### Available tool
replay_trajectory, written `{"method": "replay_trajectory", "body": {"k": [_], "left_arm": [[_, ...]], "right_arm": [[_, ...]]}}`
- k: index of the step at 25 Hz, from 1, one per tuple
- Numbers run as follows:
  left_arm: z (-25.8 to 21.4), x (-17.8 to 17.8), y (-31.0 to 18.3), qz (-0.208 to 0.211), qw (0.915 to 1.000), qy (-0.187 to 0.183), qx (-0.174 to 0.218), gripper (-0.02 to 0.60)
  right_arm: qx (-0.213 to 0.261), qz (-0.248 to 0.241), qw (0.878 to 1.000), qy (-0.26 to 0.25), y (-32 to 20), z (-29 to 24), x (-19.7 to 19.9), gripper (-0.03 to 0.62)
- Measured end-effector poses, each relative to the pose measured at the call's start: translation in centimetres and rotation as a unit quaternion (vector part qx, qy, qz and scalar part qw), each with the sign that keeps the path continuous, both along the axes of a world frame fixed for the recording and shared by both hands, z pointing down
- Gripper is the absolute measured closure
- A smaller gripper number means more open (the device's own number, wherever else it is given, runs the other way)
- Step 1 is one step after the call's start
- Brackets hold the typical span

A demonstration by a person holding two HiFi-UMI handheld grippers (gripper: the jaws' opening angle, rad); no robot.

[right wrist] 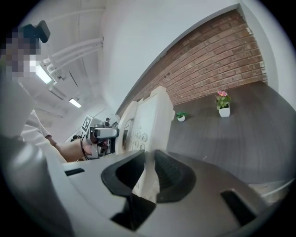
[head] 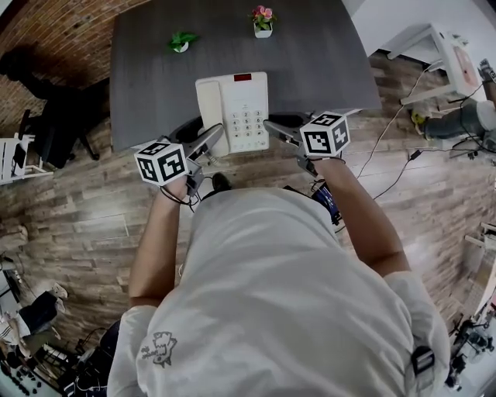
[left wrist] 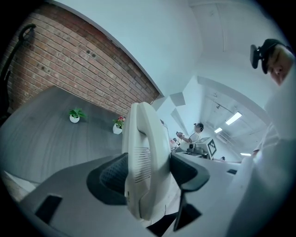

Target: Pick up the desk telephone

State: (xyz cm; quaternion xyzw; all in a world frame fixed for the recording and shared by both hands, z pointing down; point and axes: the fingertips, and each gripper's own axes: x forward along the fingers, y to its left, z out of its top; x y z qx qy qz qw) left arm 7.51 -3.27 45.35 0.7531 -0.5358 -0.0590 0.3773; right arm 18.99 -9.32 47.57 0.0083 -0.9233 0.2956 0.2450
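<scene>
We have the desk telephone [head: 232,112] at the near edge of the grey table [head: 155,77], caught between both tools. The left gripper [left wrist: 147,173] is clenched across the thick side that carries the handset [head: 209,108], so its jaws stand wide. The right gripper [right wrist: 149,173] is clenched on the thin rim beside the keypad [head: 246,124], so its jaws stand nearly together.

We judge the two-sided hold is there because the body is broad and flat. One narrow pinch would let it swing, and clamping over the handset should keep that loose piece seated in its cradle. We cannot tell whether the base is already clear of the table top.

The telephone is smooth off-white plastic, a rounded slab with a slotted grille on the handset end and small oval keys. Such a shell is probably slippery, which the dark ribbed pads [left wrist: 111,178] should counter. The table surface is matte with a faint wood grain. At the table's far edge stand two small white pots, one with green leaves [head: 180,41] and one with pink flowers [head: 263,22], well apart from our grip.
</scene>
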Motion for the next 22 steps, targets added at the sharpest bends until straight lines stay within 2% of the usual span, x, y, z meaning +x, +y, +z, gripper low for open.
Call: {"method": "replay_trajectory", "body": {"k": [5,8,14,22], "left_arm": [[0.3,7.3,-0.5,-0.009,0.9999,-0.005,0.008,0.282],[0.2,10.2,0.0,-0.016,0.9998,-0.01,0.011,0.281],[-0.2,14.4,1.5,-0.031,0.9991,-0.024,0.014,0.282],[0.3,17.7,3.8,-0.048,0.9988,-0.014,0.003,0.281]], "right_arm": [[0.008,0.002,1.0,-0.015,-0.7,0.3,7.3,0.516],[0.013,0.001,1.0,-0.023,-0.2,0.2,10.1,0.516],[0.008,-0.003,0.999,-0.034,1.4,0.4,14.3,0.516],[-0.001,-0.008,0.999,-0.043,3.7,0.8,17.7,0.516]]}}
